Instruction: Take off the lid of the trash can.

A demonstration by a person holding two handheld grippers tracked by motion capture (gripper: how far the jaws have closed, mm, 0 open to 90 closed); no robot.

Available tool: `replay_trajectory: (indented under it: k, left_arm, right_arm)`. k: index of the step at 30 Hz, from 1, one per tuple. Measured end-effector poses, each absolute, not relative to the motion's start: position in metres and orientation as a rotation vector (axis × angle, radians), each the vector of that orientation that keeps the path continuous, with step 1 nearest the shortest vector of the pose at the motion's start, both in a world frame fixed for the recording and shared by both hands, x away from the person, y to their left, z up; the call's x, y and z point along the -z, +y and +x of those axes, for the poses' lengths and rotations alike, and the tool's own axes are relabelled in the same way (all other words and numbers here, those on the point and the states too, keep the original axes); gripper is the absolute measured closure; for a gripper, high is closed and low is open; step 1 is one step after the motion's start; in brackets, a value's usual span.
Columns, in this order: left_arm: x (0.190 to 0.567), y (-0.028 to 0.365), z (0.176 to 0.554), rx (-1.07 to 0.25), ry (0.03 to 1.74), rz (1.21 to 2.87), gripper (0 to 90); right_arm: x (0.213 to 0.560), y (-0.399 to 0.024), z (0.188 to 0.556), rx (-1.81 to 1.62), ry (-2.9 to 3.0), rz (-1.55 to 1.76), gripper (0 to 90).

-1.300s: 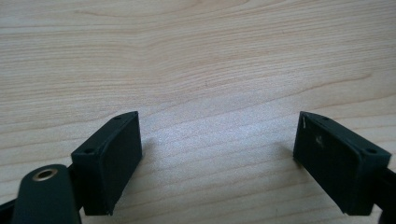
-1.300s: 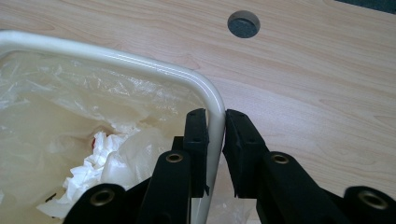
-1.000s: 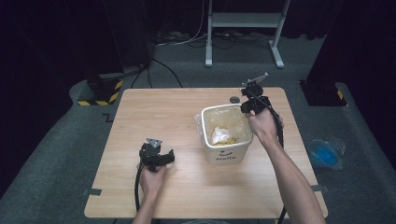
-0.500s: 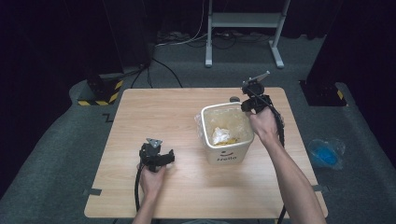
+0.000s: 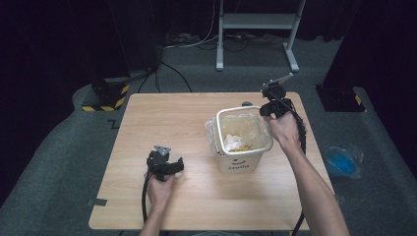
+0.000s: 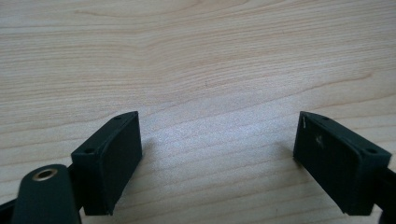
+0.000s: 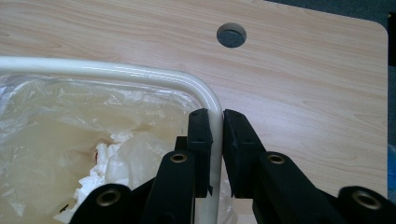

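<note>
A cream waste bin (image 5: 241, 160) lined with a clear plastic bag stands on the wooden table (image 5: 162, 118), right of centre. Crumpled white tissue (image 5: 236, 142) lies inside it. My right gripper (image 5: 269, 110) is at the bin's far right corner, and in the right gripper view its jaws are shut on the bin's rim (image 7: 215, 112), one pad inside and one outside. Crumpled tissue (image 7: 100, 172) and bag film show below it. My left gripper (image 5: 164, 164) rests on the table left of the bin, its jaws open wide over bare wood (image 6: 215, 135).
A round cable hole (image 7: 231, 35) pierces the table just beyond the bin. A blue bag (image 5: 342, 162) lies on the grey floor to the right. A metal stand (image 5: 255, 29) and cables are behind the table.
</note>
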State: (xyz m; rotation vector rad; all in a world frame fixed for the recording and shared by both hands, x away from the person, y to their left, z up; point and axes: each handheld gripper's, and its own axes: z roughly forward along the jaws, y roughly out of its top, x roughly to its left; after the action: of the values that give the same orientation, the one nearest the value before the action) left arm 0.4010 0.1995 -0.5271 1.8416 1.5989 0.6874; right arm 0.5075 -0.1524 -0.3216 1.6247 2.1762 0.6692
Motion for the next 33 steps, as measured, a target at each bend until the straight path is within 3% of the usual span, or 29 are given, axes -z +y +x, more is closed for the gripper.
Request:
replay_trajectory:
  k: [33]
  left_arm:
    - [0.527, 0.199, 0.401, -0.690, 1.601, 1.833, 15.4]
  right_arm:
    - [0.313, -0.215, 0.492, -0.676, 2.090, 1.713, 81.4]
